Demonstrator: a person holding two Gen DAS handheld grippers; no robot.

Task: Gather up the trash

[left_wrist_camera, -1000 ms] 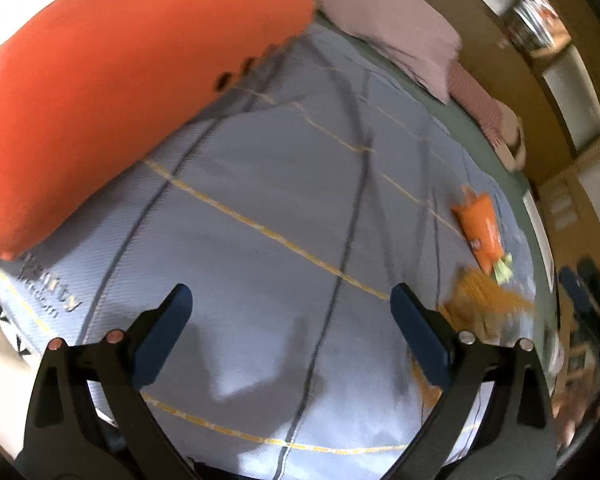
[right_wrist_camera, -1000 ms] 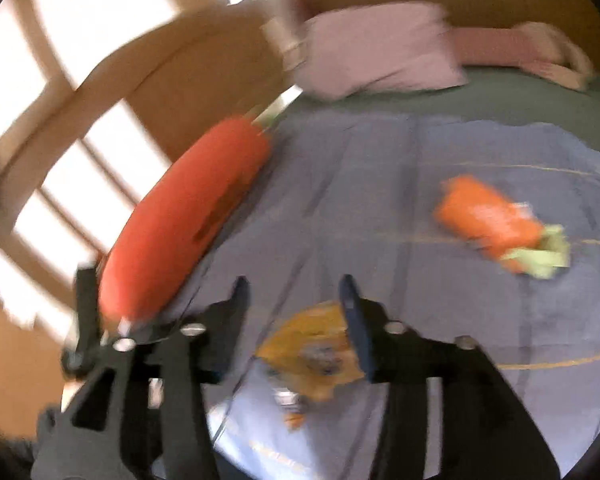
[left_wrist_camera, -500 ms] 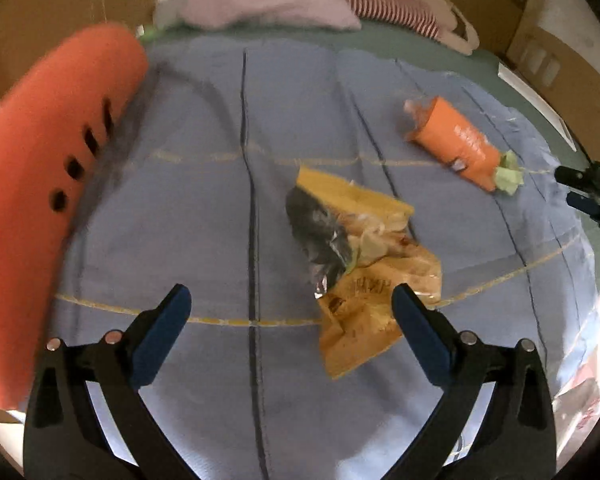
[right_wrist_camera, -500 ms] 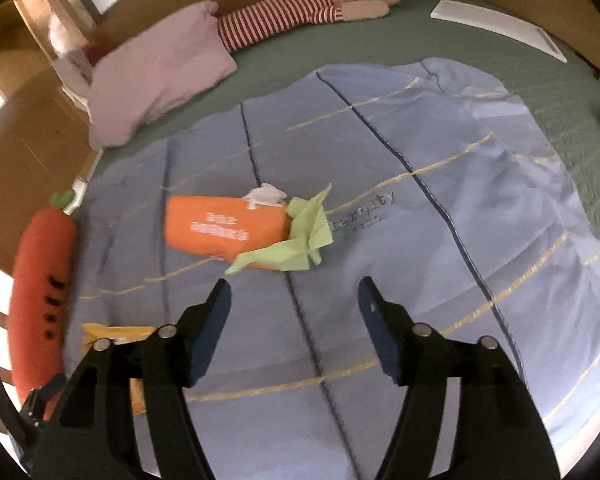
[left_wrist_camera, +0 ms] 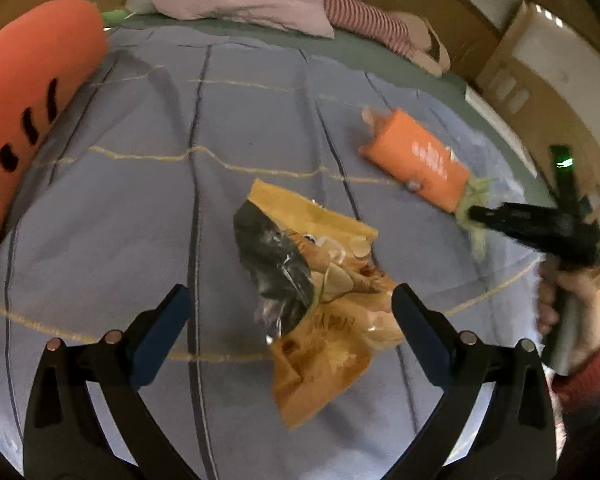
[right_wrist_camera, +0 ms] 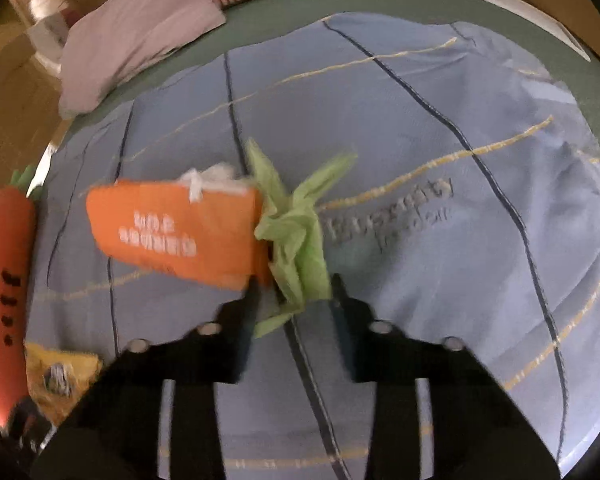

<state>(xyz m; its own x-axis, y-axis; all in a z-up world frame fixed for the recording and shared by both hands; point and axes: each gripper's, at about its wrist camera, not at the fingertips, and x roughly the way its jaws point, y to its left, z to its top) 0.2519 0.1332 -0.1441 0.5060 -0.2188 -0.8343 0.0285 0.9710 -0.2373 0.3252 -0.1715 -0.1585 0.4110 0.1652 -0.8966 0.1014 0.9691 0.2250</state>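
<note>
Right gripper (right_wrist_camera: 294,294) is closing around the orange packet's green frill (right_wrist_camera: 296,236) — thin frill risking slipping free; left gripper (left_wrist_camera: 290,312) is hovering wide open, empty, over the yellow chip bag (left_wrist_camera: 320,300).

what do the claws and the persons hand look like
Left claw: black angular arms, dark blue finger pads, round silver rivets. Right claw: same black build; from the left view, a green light glows on it. The bare right hand wears a red sleeve cuff.

The right gripper (right_wrist_camera: 294,292) has moved in on the orange pack (right_wrist_camera: 180,232), its jaws now around the green tuft (right_wrist_camera: 296,236). The left gripper (left_wrist_camera: 288,304) has closed in over the chip bag (left_wrist_camera: 320,304).
</note>
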